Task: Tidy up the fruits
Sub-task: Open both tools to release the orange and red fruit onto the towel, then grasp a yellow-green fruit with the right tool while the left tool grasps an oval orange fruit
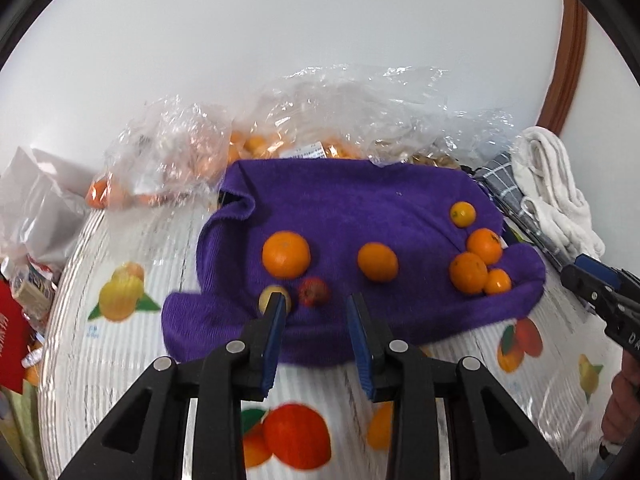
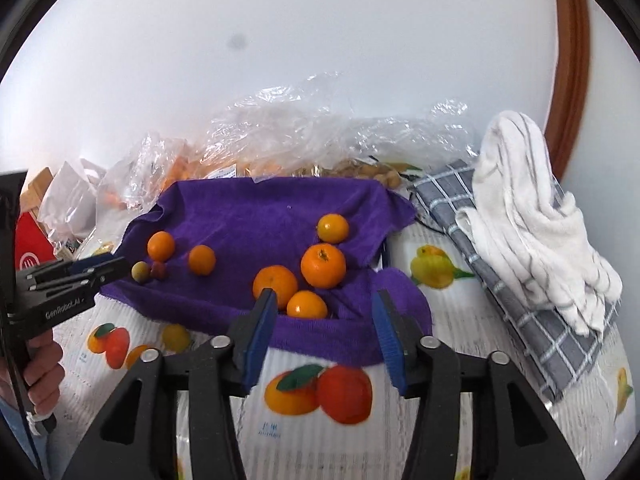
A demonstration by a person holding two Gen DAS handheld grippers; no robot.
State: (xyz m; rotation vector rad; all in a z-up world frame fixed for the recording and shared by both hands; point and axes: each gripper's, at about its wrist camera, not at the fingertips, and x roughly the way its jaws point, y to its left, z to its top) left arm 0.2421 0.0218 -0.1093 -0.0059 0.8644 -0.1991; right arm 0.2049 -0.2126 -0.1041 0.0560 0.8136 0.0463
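Lying cloth: a purple cloth (image 1: 352, 208) is spread over a table cover printed with fruit (image 2: 320, 432), its front edge folded up.
Left group: one orange (image 1: 285, 254) and a second orange (image 1: 377, 261) are set apart on the cloth, with a small red fruit (image 1: 314, 291) and a small yellow-green fruit (image 1: 269, 295) just in front of the first.
Right group: four oranges are gathered near the cloth's right edge; a large one (image 2: 323, 265) and another (image 2: 275, 285) are seen touching, a smaller one (image 2: 307, 304) is tucked in front of them, and a yellowish one (image 2: 333, 228) is set slightly behind.
Left gripper (image 1: 316, 308): the jaws are parted by a modest gap and nothing is held; the yellow-green fruit is partly hidden behind the left fingertip.
Right gripper (image 2: 324, 308): the jaws are spread wider and nothing is pressed by the pads; the smaller orange is seen between them, beyond the tips.
Behind the cloth: clear plastic bags (image 1: 320, 112) holding more oranges are piled against the wall.
Right side: a grey checked towel (image 2: 520, 312) and a white towel (image 2: 532, 216) are laid beside the cloth.
Person: a hand (image 2: 42, 364) is seen gripping the left tool's handle.
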